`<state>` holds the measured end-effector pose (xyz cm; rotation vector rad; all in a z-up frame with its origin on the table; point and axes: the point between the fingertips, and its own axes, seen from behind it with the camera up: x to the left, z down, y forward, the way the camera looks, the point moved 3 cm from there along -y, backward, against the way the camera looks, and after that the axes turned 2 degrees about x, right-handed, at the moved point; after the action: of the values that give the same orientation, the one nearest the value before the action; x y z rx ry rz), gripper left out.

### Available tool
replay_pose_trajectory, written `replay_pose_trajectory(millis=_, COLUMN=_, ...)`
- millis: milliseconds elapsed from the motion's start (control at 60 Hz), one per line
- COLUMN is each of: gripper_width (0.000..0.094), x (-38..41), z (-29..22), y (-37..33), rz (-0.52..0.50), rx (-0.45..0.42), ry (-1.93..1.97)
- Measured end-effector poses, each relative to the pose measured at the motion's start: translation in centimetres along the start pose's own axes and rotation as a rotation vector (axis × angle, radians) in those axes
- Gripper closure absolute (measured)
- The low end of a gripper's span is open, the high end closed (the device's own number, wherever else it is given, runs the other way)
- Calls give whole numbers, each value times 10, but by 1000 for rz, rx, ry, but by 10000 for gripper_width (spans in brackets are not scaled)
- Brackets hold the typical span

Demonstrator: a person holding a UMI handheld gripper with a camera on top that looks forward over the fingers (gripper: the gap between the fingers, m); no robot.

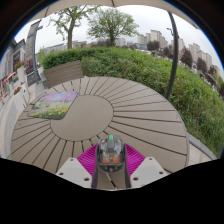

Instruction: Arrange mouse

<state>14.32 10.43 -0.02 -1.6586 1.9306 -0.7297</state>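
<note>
So from where I'm sitting, the gripper [111, 170] is clamped on the mouse [111, 154]. Both pink pads [90, 158] press against its sides, one on the left and one on the right, and I can't see any gap between pad and mouse on either side. The mouse is a small grey one with a dark top and a bit of red on its back, pointing straight ahead along the fingers. It looks lifted just above the table, but I honestly can't tell whether its underside touches the surface or not.

Right under and ahead of the fingers is a round wooden table [130, 115] made of slats that fan out from a plain round disc [84, 117] in the middle. The disc sits just beyond the mouse, slightly to the left.

Further out to the left, past the table's edge, there's a planter box [52, 105] with some small plants and purple flowers in it. Beyond the table, ahead and to the right, a thick green hedge [150, 70] curves around. Behind that I can see a couple of trees [110, 22], and way off in the distance some buildings [160, 42] under a pale sky.
</note>
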Motion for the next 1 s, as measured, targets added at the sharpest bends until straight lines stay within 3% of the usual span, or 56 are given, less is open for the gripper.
replay_pose_trajectory(millis=100, gripper_width=579, x=7, z=-14, y=-7, rz=-31, rx=27, ry=17)
replay_pose_trajectory(millis=250, gripper_width=580, x=36, z=-93, y=-18, rz=-51, rx=-37, ry=10)
replay_pose_trajectory(millis=483, gripper_width=580, x=176, z=-213, y=25, rz=-139, rx=-137, ry=-2)
replay_pose_trajectory(millis=617, gripper_width=579, x=265, z=-213, y=88, rz=-163, rx=-78, ry=-3)
replay_pose_trajectory(millis=800, gripper_width=548, x=308, z=-175, y=156, rz=-103, rx=18, ry=-50)
replay_pose_trajectory(millis=933, gripper_width=444, x=310, z=-161, y=164, rz=-105, rx=49, ry=-44)
replay_pose_trajectory(millis=1000, gripper_width=129, x=300, z=-158, y=151, rz=-83, rx=83, ry=-16)
